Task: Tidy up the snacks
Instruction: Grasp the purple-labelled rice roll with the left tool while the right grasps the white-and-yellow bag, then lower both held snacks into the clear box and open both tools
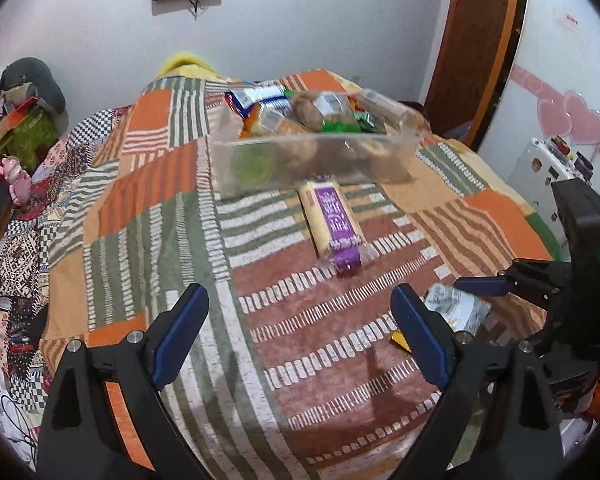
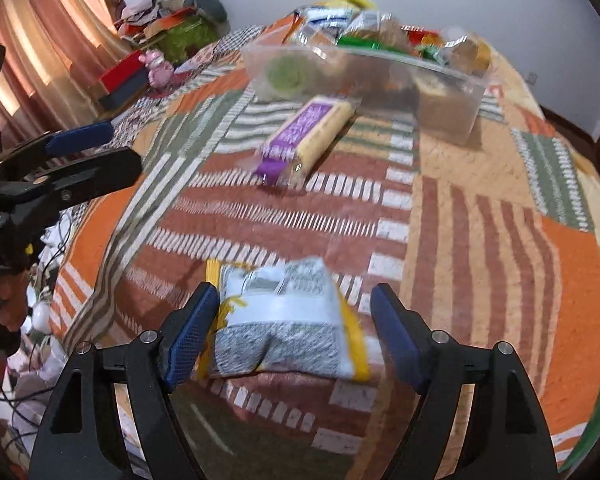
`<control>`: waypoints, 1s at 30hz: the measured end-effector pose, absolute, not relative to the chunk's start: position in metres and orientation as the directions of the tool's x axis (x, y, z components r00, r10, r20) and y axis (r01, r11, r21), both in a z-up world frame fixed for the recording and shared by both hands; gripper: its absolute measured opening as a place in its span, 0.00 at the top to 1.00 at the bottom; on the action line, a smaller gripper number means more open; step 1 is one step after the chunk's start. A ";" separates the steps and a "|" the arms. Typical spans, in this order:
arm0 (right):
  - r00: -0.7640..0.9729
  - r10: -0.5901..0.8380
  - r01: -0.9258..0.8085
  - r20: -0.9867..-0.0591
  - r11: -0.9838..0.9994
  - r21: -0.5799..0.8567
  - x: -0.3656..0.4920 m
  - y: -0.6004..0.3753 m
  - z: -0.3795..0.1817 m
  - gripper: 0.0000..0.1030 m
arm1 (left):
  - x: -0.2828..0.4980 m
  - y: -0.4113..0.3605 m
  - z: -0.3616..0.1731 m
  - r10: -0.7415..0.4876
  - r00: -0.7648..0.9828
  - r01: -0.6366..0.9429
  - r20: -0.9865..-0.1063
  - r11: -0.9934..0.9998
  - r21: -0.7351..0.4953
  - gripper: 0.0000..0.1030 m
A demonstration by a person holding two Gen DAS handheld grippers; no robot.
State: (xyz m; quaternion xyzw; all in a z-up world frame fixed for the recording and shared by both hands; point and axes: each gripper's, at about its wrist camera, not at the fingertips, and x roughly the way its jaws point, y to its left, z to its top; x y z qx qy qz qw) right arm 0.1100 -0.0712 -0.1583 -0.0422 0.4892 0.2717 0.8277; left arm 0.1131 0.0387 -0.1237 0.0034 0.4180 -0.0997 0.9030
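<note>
A clear plastic bin [image 1: 320, 152] full of wrapped snacks sits on the patchwork blanket; it also shows in the right wrist view [image 2: 452, 92]. A purple and cream snack pack [image 1: 334, 224] lies in front of it, also seen in the right wrist view [image 2: 304, 136]. A white and yellow snack bag [image 2: 284, 320] lies between the open fingers of my right gripper [image 2: 296, 332], not gripped; in the left wrist view the bag [image 1: 458, 308] shows at the right. My left gripper [image 1: 300, 336] is open and empty above the blanket.
The blanket [image 1: 140, 200] covers a bed. Clutter, a red box [image 2: 120, 74] and a pink toy [image 2: 158, 68] lie at the bed's left side. A wooden door [image 1: 480, 40] and a white appliance [image 1: 540, 168] stand at the right.
</note>
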 end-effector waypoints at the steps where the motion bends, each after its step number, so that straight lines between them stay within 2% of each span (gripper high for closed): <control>1: 0.373 0.415 -0.490 -0.830 0.848 0.204 0.111 -0.073 -0.159 0.36 | 0.116 0.037 -0.127 -0.181 0.623 0.184 -0.761 0.979 -0.083 0.09; 2: 0.372 0.421 -0.488 -0.827 0.847 0.212 0.112 -0.075 -0.158 0.42 | 0.120 0.035 -0.129 -0.186 0.616 0.185 -0.765 0.979 -0.089 0.09; 8: 0.405 0.419 -0.473 -0.812 0.857 0.206 0.124 -0.086 -0.153 0.54 | 0.144 0.026 -0.139 -0.199 0.600 0.186 -0.775 0.977 -0.107 0.09; 17: 0.481 0.387 -0.420 -0.787 0.889 0.180 0.148 -0.109 -0.142 0.65 | 0.204 0.008 -0.166 -0.220 0.574 0.178 -0.789 0.974 -0.142 0.10; 22: 0.505 0.378 -0.381 -0.776 0.904 0.193 0.158 -0.120 -0.140 0.66 | 0.230 -0.004 -0.189 -0.231 0.522 0.196 -0.821 0.969 -0.148 0.29; 24: 0.508 0.379 -0.373 -0.774 0.906 0.199 0.159 -0.122 -0.140 0.66 | 0.235 -0.007 -0.196 -0.217 0.528 0.195 -0.821 0.972 -0.132 0.32; 28: 0.516 0.380 -0.360 -0.767 0.909 0.208 0.160 -0.126 -0.139 0.66 | 0.234 -0.009 -0.195 -0.207 0.558 0.214 -0.804 0.972 -0.102 0.56; 30: 0.519 0.384 -0.356 -0.764 0.909 0.215 0.161 -0.126 -0.137 0.67 | 0.233 -0.007 -0.194 -0.213 0.555 0.225 -0.804 0.969 -0.101 0.56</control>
